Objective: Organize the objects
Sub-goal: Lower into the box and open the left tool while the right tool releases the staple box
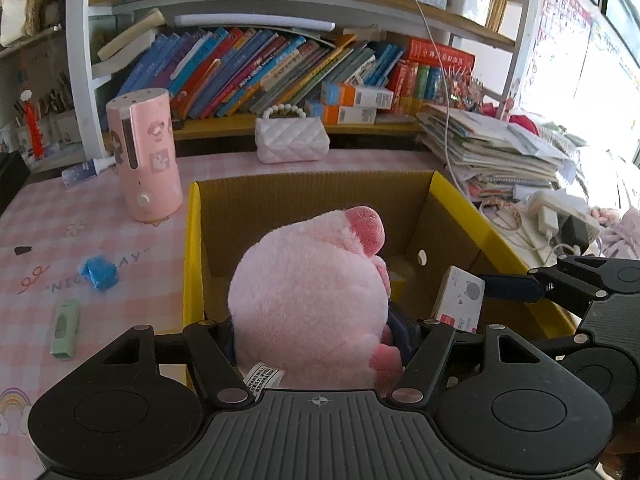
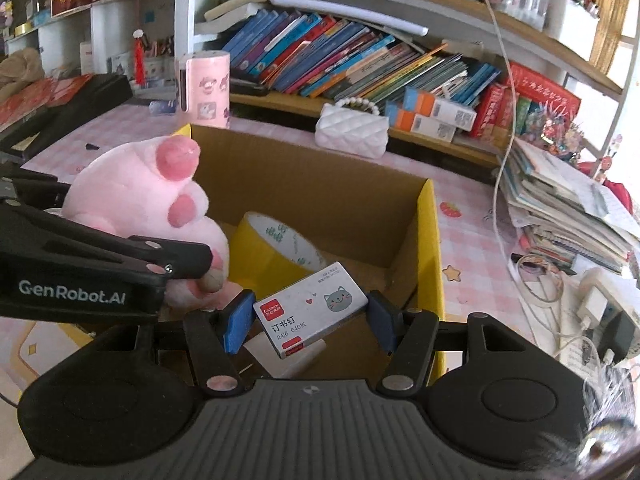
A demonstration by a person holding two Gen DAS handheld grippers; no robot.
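My left gripper [image 1: 320, 332] is shut on a pink plush pig [image 1: 312, 296] and holds it over the near edge of the yellow cardboard box [image 1: 192, 240]. The pig also shows in the right wrist view [image 2: 152, 196], at the box's left wall. My right gripper [image 2: 310, 318] is shut on a white staple box with a cat face [image 2: 312, 316] and holds it above the box's open inside [image 2: 430, 240]. The staple box shows at the right of the left wrist view [image 1: 460, 300]. A yellow tape roll [image 2: 280, 244] lies inside the box.
On the pink checked tablecloth stand a pink cylindrical humidifier [image 1: 144, 156], a white quilted purse [image 1: 292, 140], a blue crumpled item [image 1: 98, 272] and a green eraser-like item [image 1: 66, 334]. Book stacks [image 1: 492, 152] and chargers [image 2: 600, 312] lie right. Bookshelves rise behind.
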